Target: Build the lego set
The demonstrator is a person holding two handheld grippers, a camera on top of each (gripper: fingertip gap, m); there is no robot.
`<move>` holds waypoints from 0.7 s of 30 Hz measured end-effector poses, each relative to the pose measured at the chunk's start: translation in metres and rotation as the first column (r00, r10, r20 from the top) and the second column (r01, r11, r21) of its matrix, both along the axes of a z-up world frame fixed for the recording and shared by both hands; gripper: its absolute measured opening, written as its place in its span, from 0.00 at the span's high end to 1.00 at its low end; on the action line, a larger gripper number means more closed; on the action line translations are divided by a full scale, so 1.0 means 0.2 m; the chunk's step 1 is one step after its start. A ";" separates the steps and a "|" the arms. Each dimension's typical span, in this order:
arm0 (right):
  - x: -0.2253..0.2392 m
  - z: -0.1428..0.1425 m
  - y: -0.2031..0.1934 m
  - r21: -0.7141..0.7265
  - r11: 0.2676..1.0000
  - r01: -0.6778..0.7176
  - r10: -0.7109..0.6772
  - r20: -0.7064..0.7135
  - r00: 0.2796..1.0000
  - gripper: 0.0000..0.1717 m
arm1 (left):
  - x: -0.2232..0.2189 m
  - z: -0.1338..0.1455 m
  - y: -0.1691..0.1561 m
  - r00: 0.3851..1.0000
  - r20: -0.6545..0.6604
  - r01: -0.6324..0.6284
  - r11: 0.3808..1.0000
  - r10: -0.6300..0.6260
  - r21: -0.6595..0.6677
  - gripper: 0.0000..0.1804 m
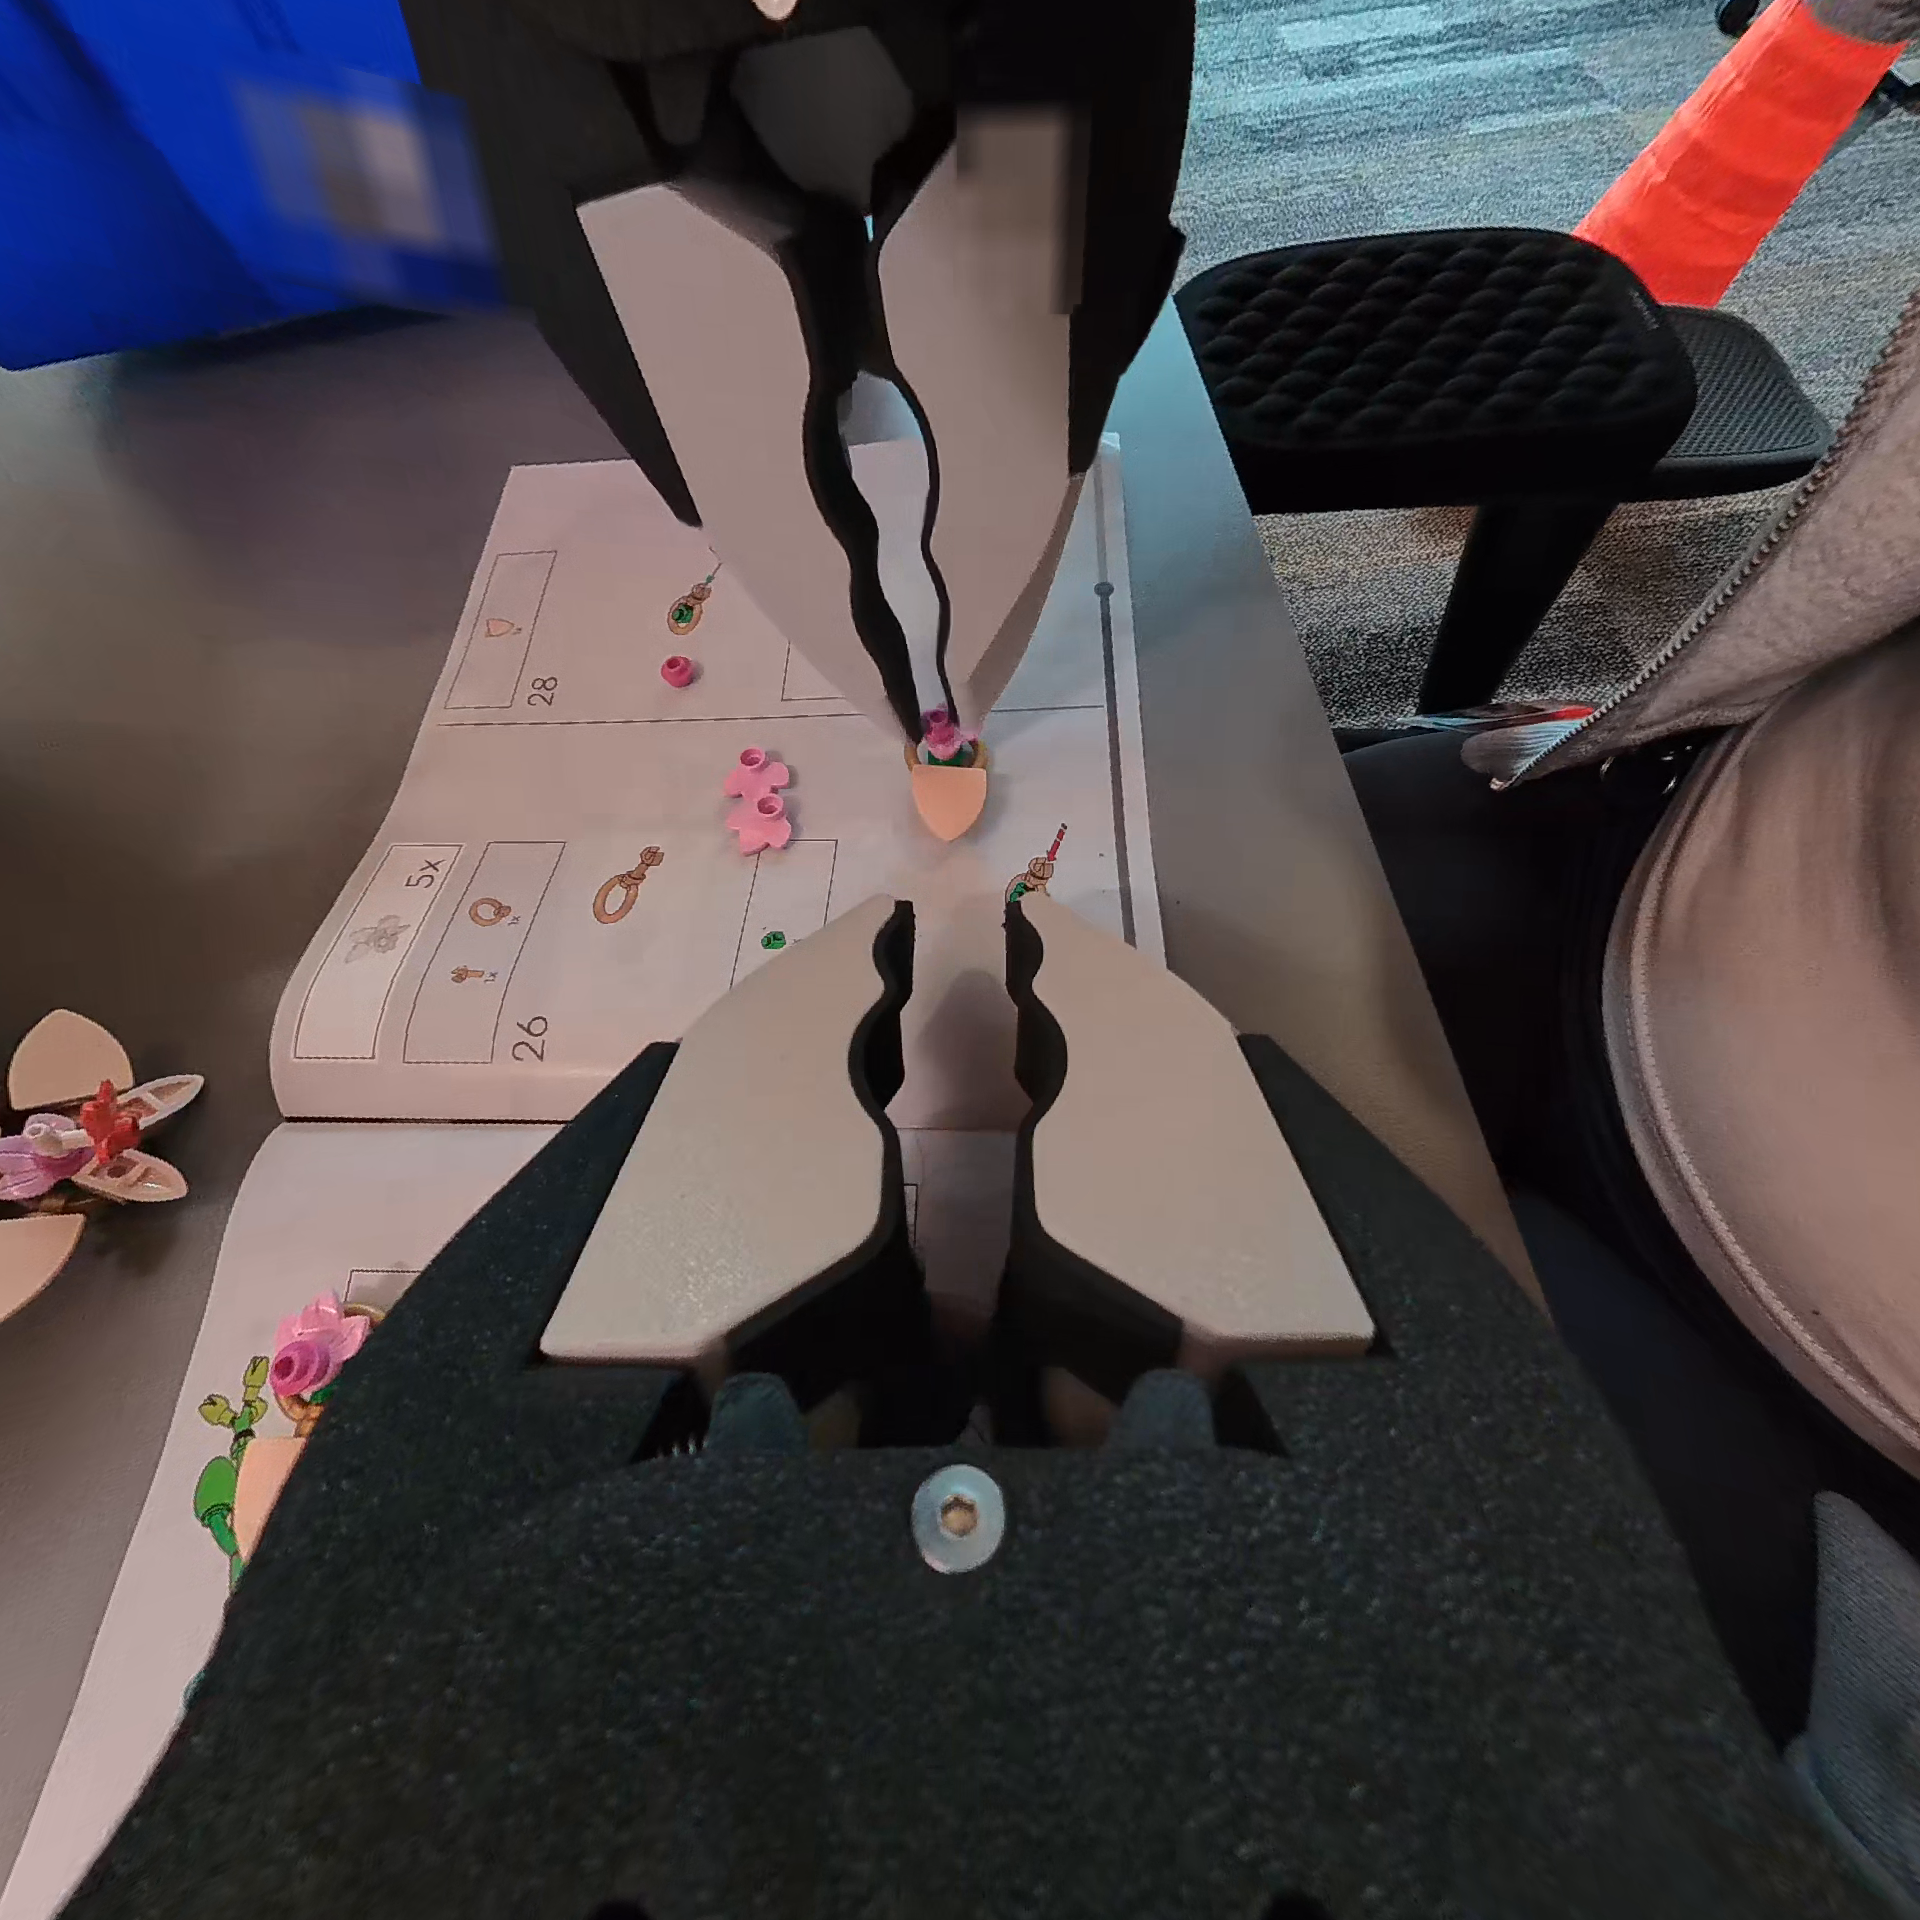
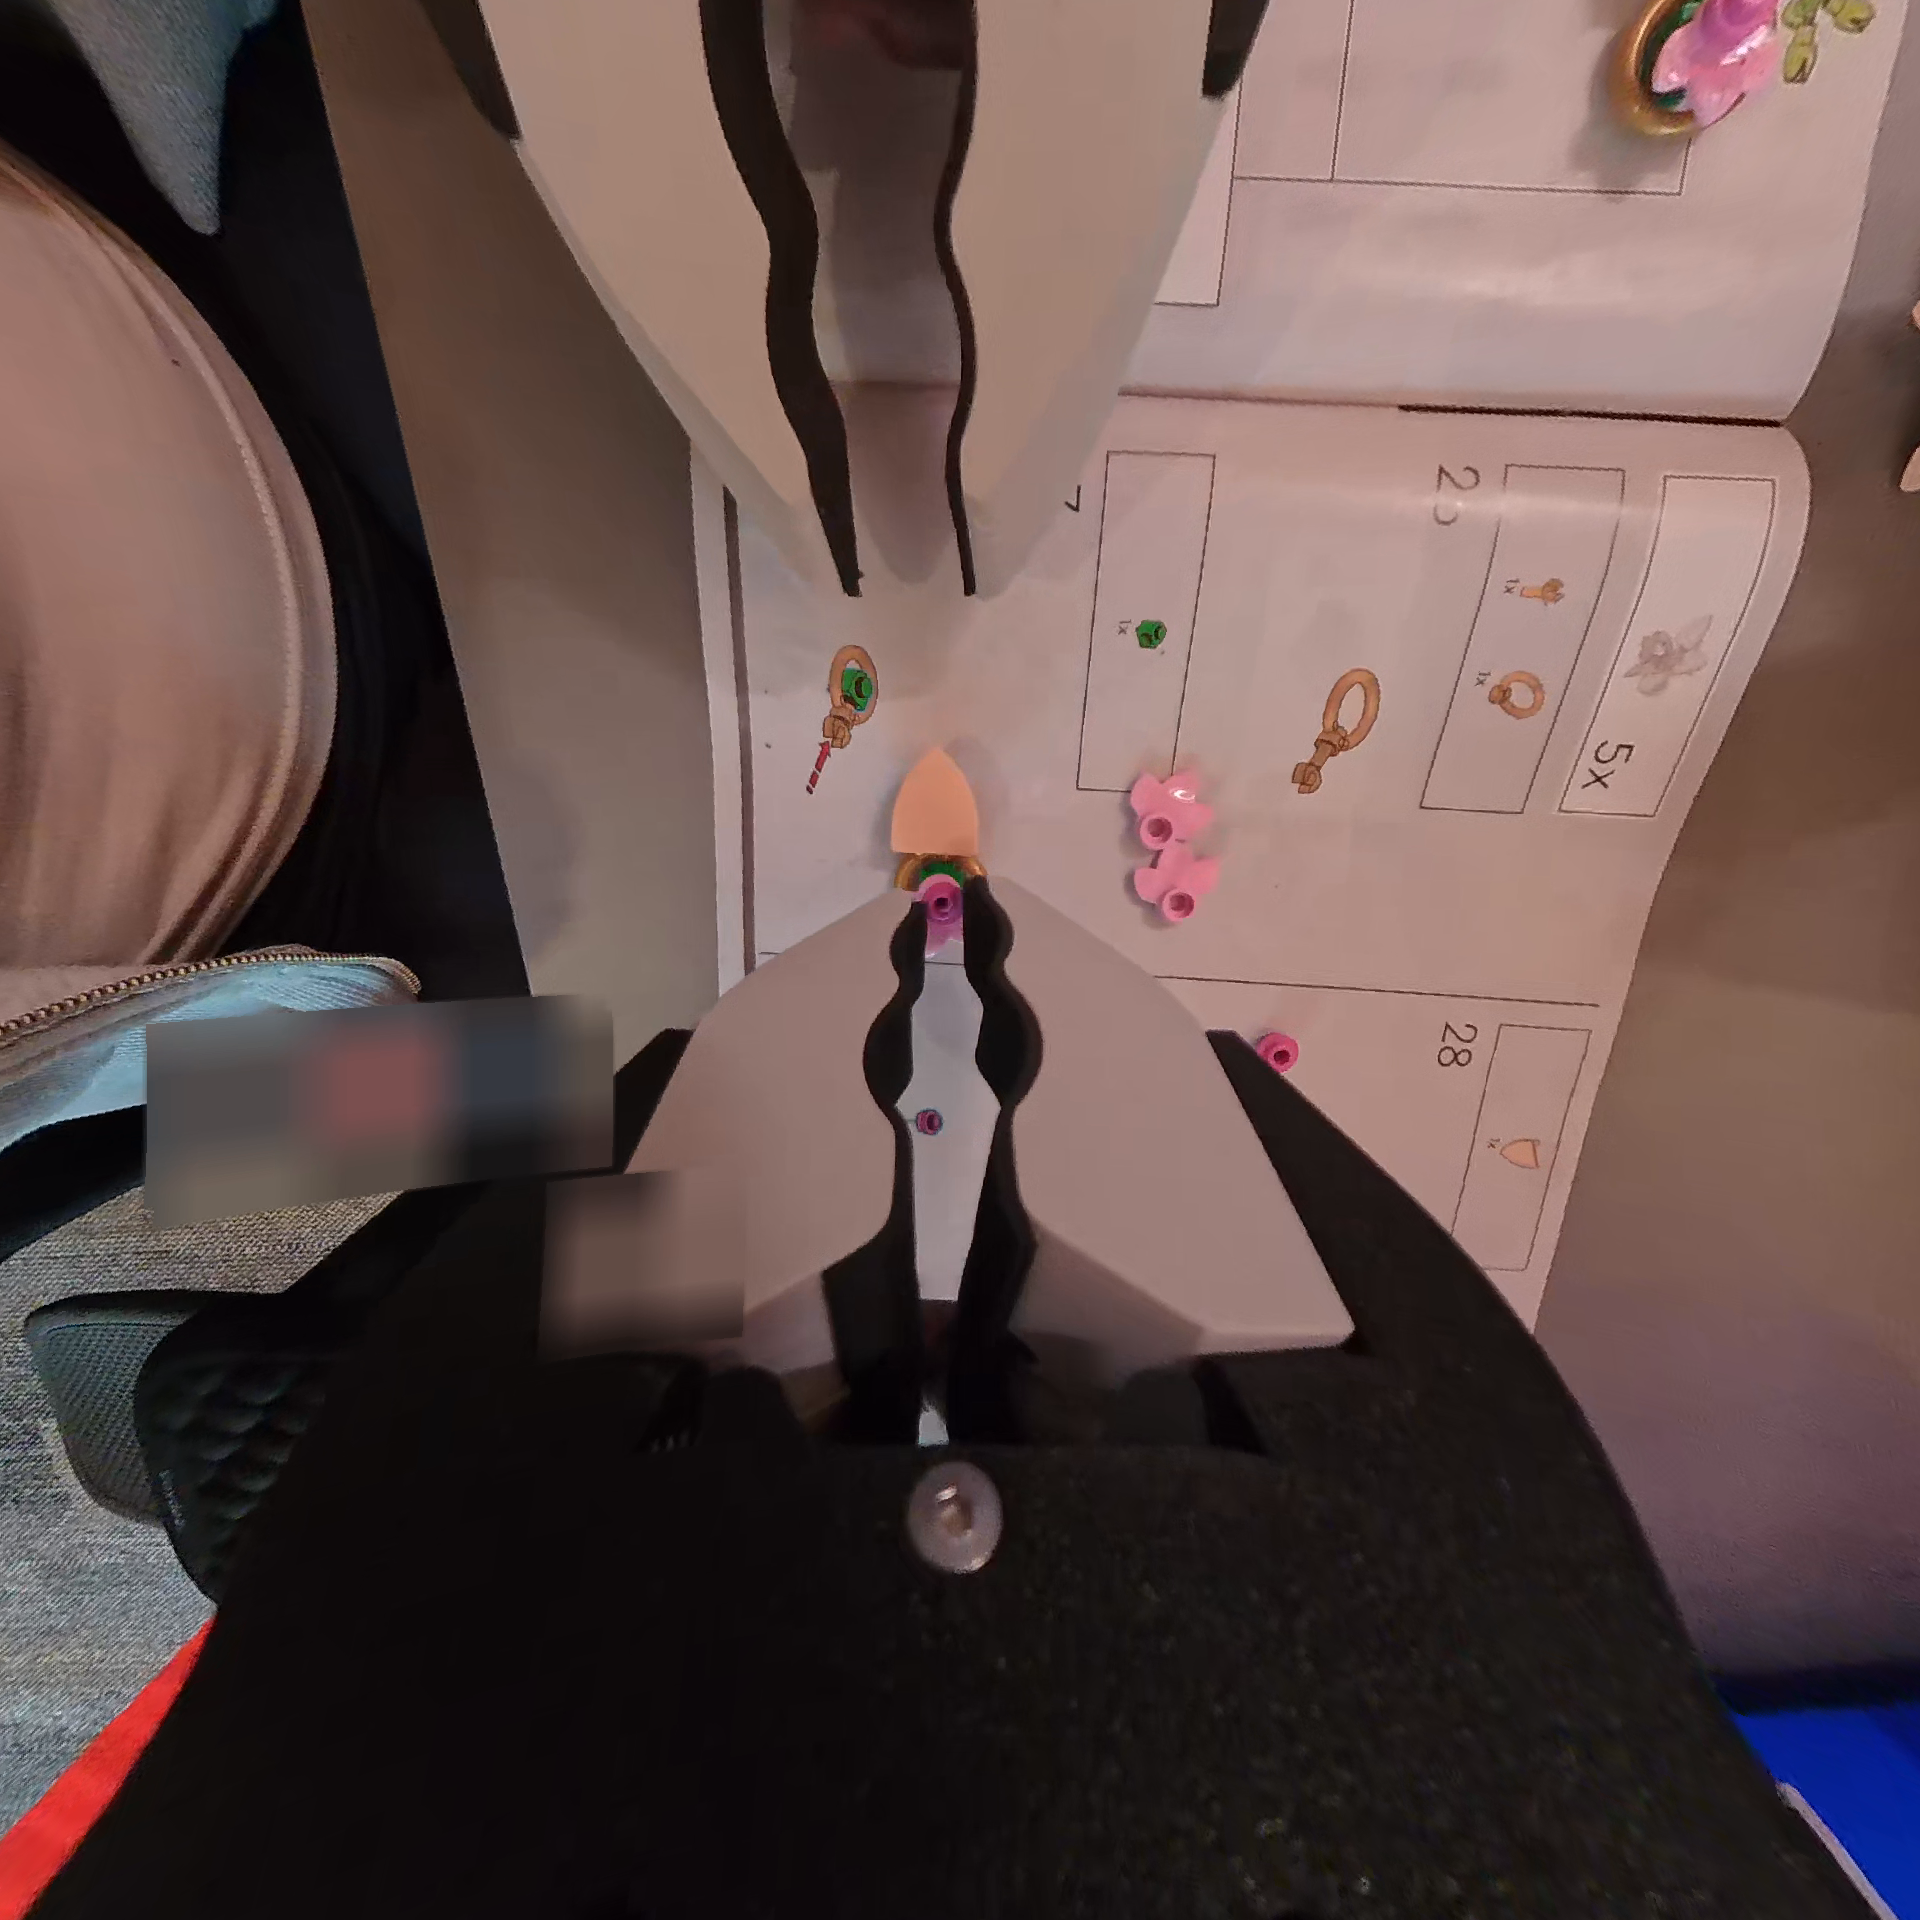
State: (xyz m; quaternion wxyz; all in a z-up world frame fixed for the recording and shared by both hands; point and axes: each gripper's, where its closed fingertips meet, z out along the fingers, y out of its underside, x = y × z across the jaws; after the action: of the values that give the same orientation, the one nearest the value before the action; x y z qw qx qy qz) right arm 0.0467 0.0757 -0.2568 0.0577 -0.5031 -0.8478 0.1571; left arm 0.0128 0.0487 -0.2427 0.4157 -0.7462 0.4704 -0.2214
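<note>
A small build lies on the open instruction booklet (image 1: pixel 582 790): a peach petal (image 1: pixel 945 808) joined to a gold ring with a green piece and a pink flower piece (image 1: pixel 941 734) on top. My right gripper (image 2: pixel 943 902) is shut on that pink flower piece (image 2: pixel 940 906), with both pads pressed against it. It shows in the left wrist view (image 1: pixel 940 727) reaching down from the top. My left gripper (image 1: pixel 956 909) is open and empty, just short of the petal's tip. It also shows in the right wrist view (image 2: pixel 912 592). The petal (image 2: pixel 935 812) lies between the two grippers.
Two light pink flower pieces (image 1: pixel 762 800) and a magenta stud (image 1: pixel 676 671) lie loose on the booklet. A built flower (image 1: pixel 88 1143) sits at the left table edge. A blue box (image 1: pixel 156 177) stands behind. A black chair (image 1: pixel 1455 332), an orange cone (image 1: pixel 1735 156) and a seated person (image 1: pixel 1766 987) are right. Spacing between my two grippers at the tips: around 5 cm.
</note>
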 end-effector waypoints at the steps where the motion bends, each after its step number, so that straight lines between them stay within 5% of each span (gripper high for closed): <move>1: 0.00 0.00 0.00 -0.002 1.000 -0.001 0.001 0.001 1.000 0.97 | 0.00 0.00 0.00 1.000 -0.001 0.001 1.000 -0.001 0.000 0.91; 21: 0.01 -0.01 -0.01 0.017 1.000 0.012 -0.013 0.059 0.998 0.97 | 0.00 -0.01 0.00 1.000 -0.005 0.000 1.000 0.000 -0.010 0.91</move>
State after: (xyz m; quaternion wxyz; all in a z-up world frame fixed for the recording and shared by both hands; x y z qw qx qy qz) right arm 0.0487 0.0746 -0.2591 0.0377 -0.5124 -0.8473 0.1346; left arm 0.0129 0.0490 -0.2440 0.4108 -0.7488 0.4704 -0.2220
